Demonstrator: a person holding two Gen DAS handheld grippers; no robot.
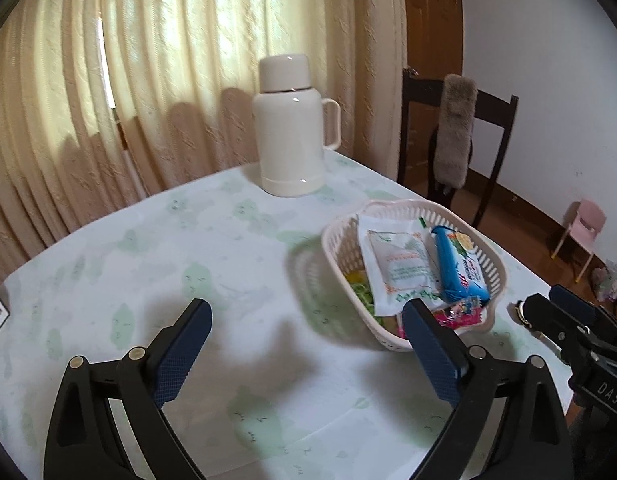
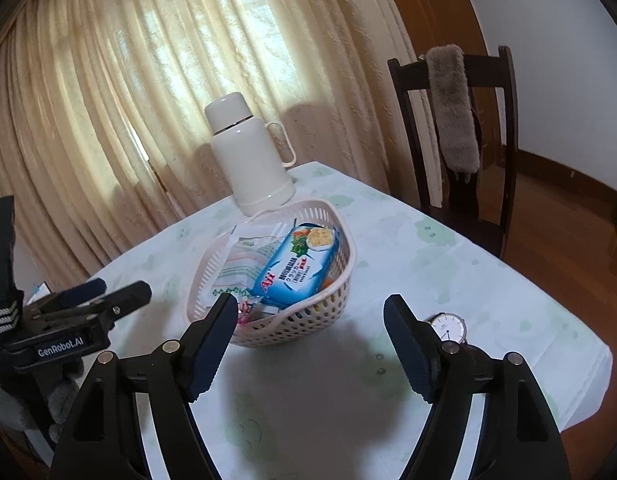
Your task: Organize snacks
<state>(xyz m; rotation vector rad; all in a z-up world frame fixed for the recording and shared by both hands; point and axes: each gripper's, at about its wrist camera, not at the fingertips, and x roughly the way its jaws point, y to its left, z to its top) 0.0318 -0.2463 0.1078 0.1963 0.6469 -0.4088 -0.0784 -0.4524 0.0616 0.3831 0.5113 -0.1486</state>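
1. Table (image 2: 408, 256), pale green-print cloth, beside curtain (image 1: 168, 80).
2. Cream flask (image 1: 290, 128) upright at the far edge.
3. Pink basket (image 2: 340, 280) mid-table, holding a blue cracker pack (image 2: 300, 264) on a white packet (image 1: 400, 268).
4. Left gripper (image 1: 306, 322), jaws wide, nothing between.
5. Right gripper (image 2: 310, 320), jaws apart, empty, just before the basket.
6. Watch (image 2: 448, 326) beside its right finger.

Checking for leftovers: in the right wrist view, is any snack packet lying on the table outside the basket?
No, the packets sit in the basket; only a wristwatch and thermos stand outside.
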